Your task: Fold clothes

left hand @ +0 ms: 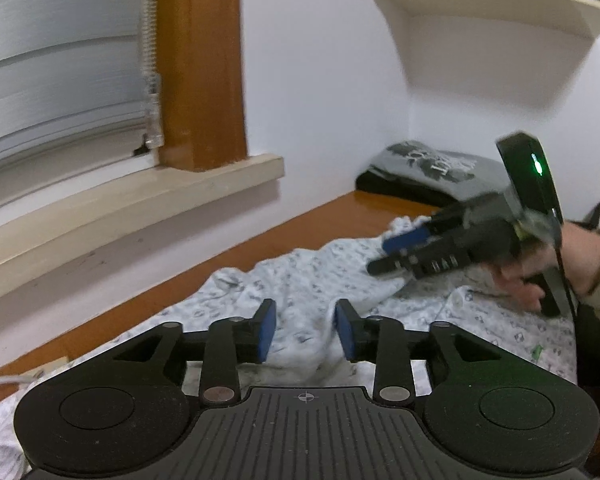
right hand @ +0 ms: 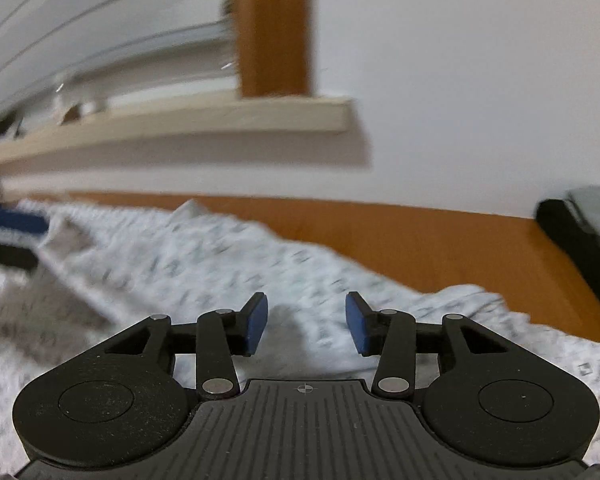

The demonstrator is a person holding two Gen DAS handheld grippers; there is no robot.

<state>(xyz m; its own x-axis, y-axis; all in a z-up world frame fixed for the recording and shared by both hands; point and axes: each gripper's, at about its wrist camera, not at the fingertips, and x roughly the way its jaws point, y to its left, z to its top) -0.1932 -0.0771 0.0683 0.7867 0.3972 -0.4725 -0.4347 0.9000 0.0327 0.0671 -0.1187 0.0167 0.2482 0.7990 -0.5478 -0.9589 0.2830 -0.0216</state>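
Nearest the left wrist camera, the left gripper (left hand: pixel 305 330) hangs low over a white patterned garment (left hand: pixel 312 276), its blue pads apart with a raised fold of cloth showing in the gap; neither pad presses on it. The garment lies rumpled across a brown wooden tabletop (left hand: pixel 340 216). At far left a window with a slatted blind (left hand: pixel 60 68) stands above a pale sill (left hand: pixel 132 208), with a wooden frame post (left hand: pixel 200 64) beside it. Further right, a folded grey and black garment (left hand: pixel 424 172) rests in the corner against the white wall, under a wall shelf (left hand: pixel 492 4) of books. At the right edge a hand (left hand: pixel 540 268) holds the right gripper (left hand: pixel 392 254), blurred, just above the cloth.

In the right wrist view, the right gripper (right hand: pixel 306 326) has its pads apart with nothing clamped; the patterned garment (right hand: pixel 204 256) spreads beneath and ahead. The left gripper's blue pad (right hand: pixel 16 218) shows at far left, touching the cloth's edge.
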